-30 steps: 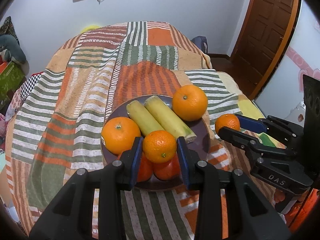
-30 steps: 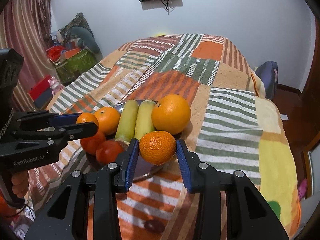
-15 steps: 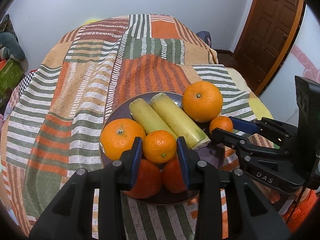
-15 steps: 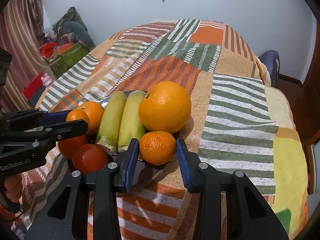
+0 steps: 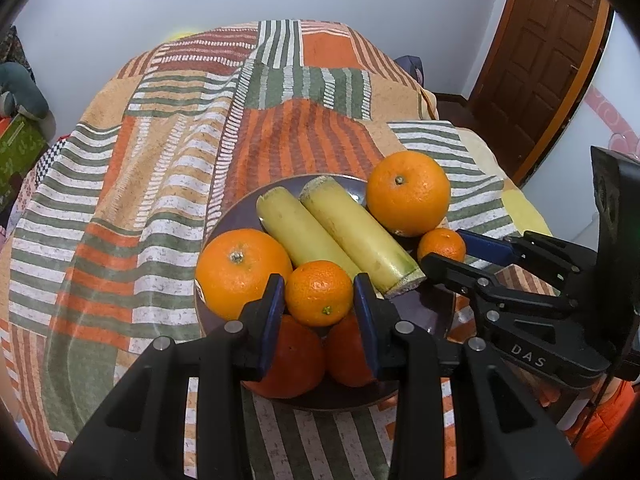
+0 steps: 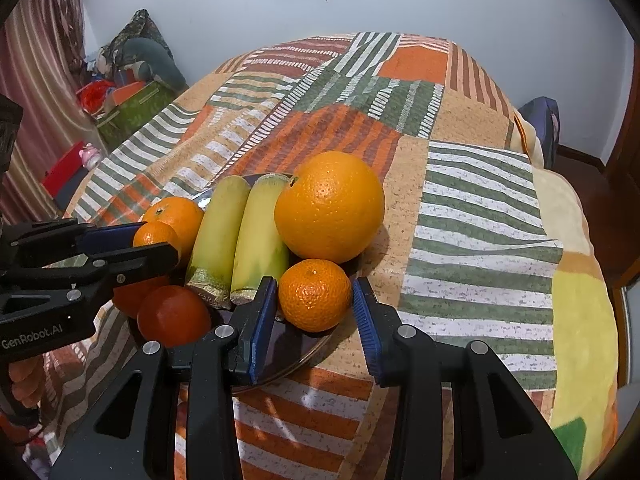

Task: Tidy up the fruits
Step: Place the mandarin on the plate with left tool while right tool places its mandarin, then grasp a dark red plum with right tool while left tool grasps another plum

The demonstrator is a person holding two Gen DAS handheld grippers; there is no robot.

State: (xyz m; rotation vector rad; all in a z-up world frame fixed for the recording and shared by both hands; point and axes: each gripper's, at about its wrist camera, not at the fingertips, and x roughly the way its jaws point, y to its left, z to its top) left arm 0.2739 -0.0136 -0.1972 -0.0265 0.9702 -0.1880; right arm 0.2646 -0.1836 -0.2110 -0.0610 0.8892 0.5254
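A dark purple plate (image 5: 434, 306) (image 6: 290, 346) lies on the bed. It holds two big oranges (image 5: 408, 192) (image 5: 242, 270), two yellow-green stalks (image 5: 352, 232) (image 6: 240, 240) and two red fruits (image 5: 290, 360) (image 6: 174, 314). In the left wrist view my left gripper (image 5: 318, 280) is shut on a small mandarin (image 5: 319, 300) just above the red fruits. It shows again at the left of the right wrist view as the left gripper (image 6: 156, 236). My right gripper (image 6: 315, 282) (image 5: 443, 246) is shut on a second mandarin (image 6: 315, 300) at the plate's near right rim, below the big orange (image 6: 330, 206).
A striped patchwork blanket (image 5: 168, 184) covers the bed under the plate. A brown door (image 5: 548, 60) stands far right. Boxes and soft items (image 6: 132, 96) are piled by the wall at the left. A hand (image 6: 20, 384) holds the left gripper's handle.
Both grippers have sunk toward the plate with their mandarins. The right one's mandarin has come in from beside the plate to its rim, under the big orange.
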